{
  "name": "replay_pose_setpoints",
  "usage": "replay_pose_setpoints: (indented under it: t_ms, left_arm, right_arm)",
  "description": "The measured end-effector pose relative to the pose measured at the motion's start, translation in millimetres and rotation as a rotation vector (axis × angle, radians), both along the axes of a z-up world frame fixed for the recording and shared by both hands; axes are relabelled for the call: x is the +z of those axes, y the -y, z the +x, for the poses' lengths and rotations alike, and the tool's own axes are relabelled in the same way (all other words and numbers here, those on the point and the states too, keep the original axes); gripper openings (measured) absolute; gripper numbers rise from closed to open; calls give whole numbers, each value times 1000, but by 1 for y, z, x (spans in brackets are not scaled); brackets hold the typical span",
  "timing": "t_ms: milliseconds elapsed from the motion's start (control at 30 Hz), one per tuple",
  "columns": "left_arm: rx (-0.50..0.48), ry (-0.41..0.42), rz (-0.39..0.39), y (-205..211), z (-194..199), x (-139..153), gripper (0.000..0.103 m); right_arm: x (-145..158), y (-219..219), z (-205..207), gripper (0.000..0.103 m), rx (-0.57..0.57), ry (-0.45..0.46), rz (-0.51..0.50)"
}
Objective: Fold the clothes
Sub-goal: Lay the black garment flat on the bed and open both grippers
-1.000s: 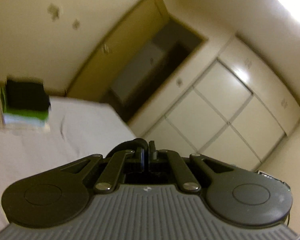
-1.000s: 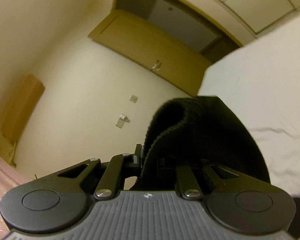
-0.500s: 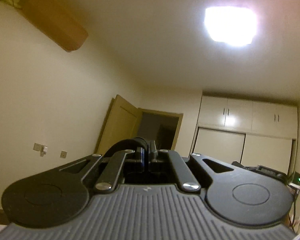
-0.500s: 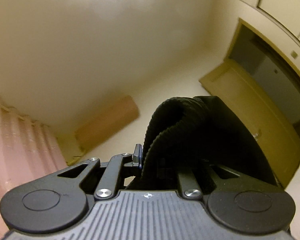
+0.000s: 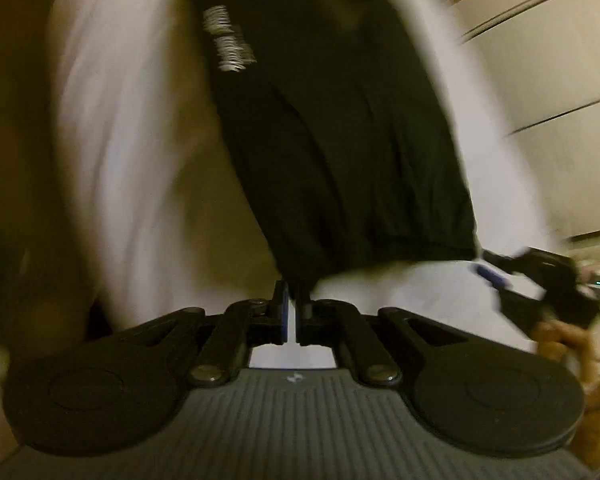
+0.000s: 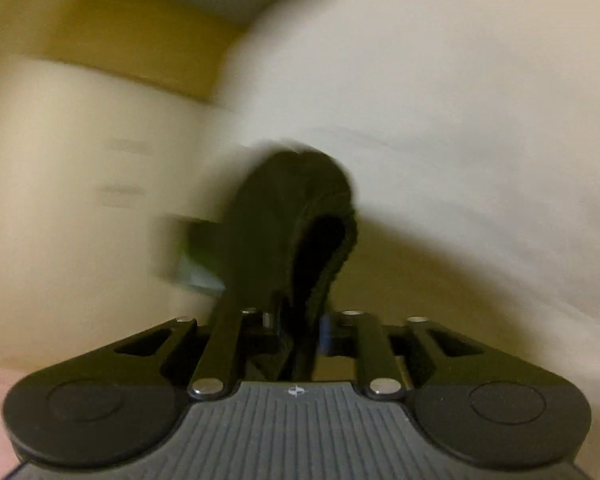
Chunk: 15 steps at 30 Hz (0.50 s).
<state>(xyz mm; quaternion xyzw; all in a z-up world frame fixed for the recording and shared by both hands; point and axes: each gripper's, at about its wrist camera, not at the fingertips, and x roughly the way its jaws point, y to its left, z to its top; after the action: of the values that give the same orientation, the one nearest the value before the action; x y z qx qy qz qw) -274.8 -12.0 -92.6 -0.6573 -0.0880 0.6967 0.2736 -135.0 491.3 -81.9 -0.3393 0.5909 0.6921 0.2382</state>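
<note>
Left gripper: its jaws stand pressed almost together, with a corner of the black fabric garment's hem pinched between the tips.

Black fabric garment: in the left wrist view it stretches away from the left gripper, up and ahead, over the white bed sheet. It has a gathered hem along its near edge, just ahead and to the right of the tips, and a blurred white print farther ahead, up and left.

Right gripper: its jaws are opening. A thick ribbed fold of the same black garment stands between them, rising ahead of the tips and curling over at the top. The cloth lies against the left finger; whether the right pad with the blue face presses on it cannot be told through the blur.

Right gripper seen from the left: a dark blurred gripper body with a blue pad sits ahead and to the right, at the far end of the hem. A person's hand is just below it.

White bed sheet: it spreads under the garment, ahead of the left gripper on both sides. In the right wrist view it fills the area ahead and to the right.

Stack of folded clothes: a blurred green and pale pile lies ahead and to the left of the right gripper, partly behind the black fold.

Cream cupboard doors: far ahead and to the right of the left gripper.
</note>
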Motion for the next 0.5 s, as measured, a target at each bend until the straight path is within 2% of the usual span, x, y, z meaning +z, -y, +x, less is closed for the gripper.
replay_pose_setpoints:
  t_ms: [33,100,133,167,200,233,267,333,367,433,500]
  left_arm:
    - [-1,34,-48,6,12,-23,0]
    - [16,39,-75,13,24,-42,1]
    - [33,28,-60,17,23,-46,3]
    - [44,18,-45,13,20,-48,4]
    - [53,8,-31,8,17,-51,8]
    - [61,-5,-18,1,17,-53,17]
    - [69,-19,-5,-5,18,-55,25]
    - [91,-20,10,-6,9,-69,28]
    - [101,-6,15,-11,7,-73,28]
    - [123,17,24,-20,1,-83,31]
    - [150,33,31,-28,-4,-99,37]
  right_arm:
    - [-30,2,19,25,8,110,-13]
    - [-59,6,50,25,15,212,-21]
    - [-73,8,65,27,18,259,-24]
    - [-80,11,76,29,32,263,-25]
    - [-84,10,82,35,51,254,-23]
    - [-88,9,88,45,70,245,-20]
    - [-93,7,94,49,90,235,-18]
    - [-90,20,92,57,115,197,-26]
    - [-100,27,92,60,122,171,-34]
    - [-103,26,89,72,132,127,-45]
    - [-115,23,70,73,138,97,-59]
